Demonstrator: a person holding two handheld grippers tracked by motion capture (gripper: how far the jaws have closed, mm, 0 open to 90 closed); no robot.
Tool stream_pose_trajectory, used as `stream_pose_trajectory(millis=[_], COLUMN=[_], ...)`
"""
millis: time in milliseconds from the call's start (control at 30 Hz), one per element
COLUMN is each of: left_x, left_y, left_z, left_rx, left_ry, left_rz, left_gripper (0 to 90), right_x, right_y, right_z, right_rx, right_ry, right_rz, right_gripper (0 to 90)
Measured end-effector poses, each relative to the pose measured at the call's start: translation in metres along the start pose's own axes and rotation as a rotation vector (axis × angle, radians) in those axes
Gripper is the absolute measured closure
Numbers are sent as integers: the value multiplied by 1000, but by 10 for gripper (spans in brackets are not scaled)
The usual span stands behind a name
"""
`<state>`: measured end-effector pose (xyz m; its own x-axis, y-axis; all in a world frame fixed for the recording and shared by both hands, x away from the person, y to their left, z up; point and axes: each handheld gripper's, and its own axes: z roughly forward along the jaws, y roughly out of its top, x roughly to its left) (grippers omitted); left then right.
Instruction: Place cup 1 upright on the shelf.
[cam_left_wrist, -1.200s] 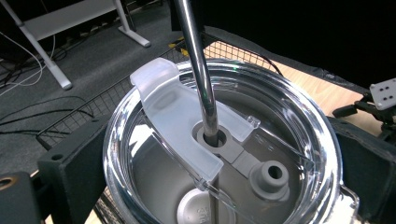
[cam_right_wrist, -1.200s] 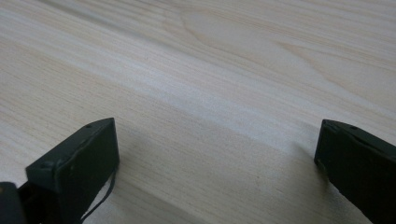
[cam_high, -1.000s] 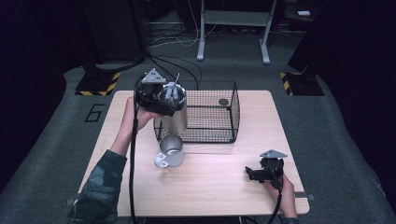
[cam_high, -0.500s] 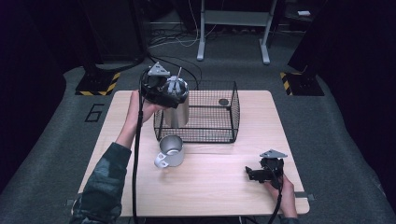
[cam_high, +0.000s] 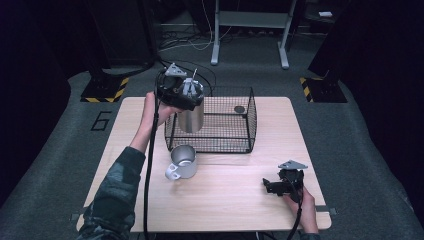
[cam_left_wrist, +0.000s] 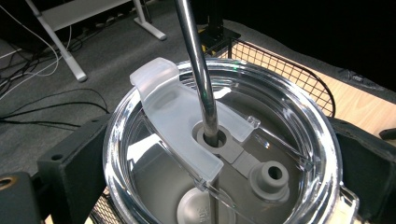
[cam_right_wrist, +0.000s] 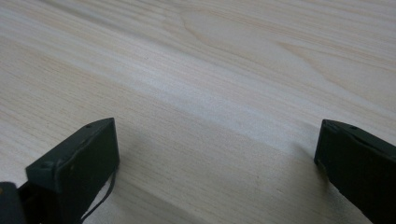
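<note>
Holding the steel tumbler (cam_high: 191, 116) by its top rim, the left gripper (cam_high: 183, 93) has its 2 jaws squeezed on the clear lid (cam_left_wrist: 224, 154), and the cup hangs in the air at the near left corner of the wire basket (cam_high: 235, 137). I think it could slip, because the lid is smooth and the jaws only pinch its 2 sides. It could also bump the basket's wire edge and tip. The metal straw (cam_left_wrist: 198, 70) might catch the wire too. The mug (cam_high: 181, 161) sits just in front of the basket. The right gripper (cam_high: 281, 184) rests on the wooden table (cam_high: 225, 210), jaws spread apart with nothing between them, well right of the mug. Grey carpet and dark room lie behind the basket.
</note>
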<state>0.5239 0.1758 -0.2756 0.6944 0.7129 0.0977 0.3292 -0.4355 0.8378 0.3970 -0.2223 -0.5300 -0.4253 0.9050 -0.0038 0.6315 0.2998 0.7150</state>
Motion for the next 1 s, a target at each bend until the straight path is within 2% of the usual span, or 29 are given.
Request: stream_pose_trajectory(millis=[133, 167, 200, 300, 500, 700, 733, 867, 933, 1000], left_x=[1, 1, 2, 5, 12, 17, 19, 20, 21, 21], left_y=[1, 0, 0, -1, -5, -9, -10, -12, -14, -16], left_z=[6, 8, 9, 15, 26, 37, 39, 45, 47, 51], left_rx=[9, 4, 15, 22, 45, 46, 54, 53, 61, 56], left_ry=[4, 7, 3, 8, 15, 28, 31, 35, 40, 43], left_rz=[-3, -19, -8, -15, -48, -82, -71, -92, -84, -95], left_gripper=[40, 40, 40, 40, 40, 40, 40, 40, 40, 40], right_x=[0, 0, 0, 0, 0, 0, 0, 1, 1, 1], right_y=[0, 0, 0, 0, 0, 0, 0, 0, 0, 0], right_z=[0, 0, 0, 0, 0, 0, 0, 0, 0, 0], right_rx=[0, 0, 0, 0, 0, 0, 0, -2, -4, -3], right_ry=[0, 1, 1, 0, 1, 0, 0, 0, 4, 4], right_rz=[0, -1, 1, 0, 1, 0, 1, 11, 16, 16], right_gripper=[0, 0, 0, 0, 0, 0, 0, 0, 0, 0])
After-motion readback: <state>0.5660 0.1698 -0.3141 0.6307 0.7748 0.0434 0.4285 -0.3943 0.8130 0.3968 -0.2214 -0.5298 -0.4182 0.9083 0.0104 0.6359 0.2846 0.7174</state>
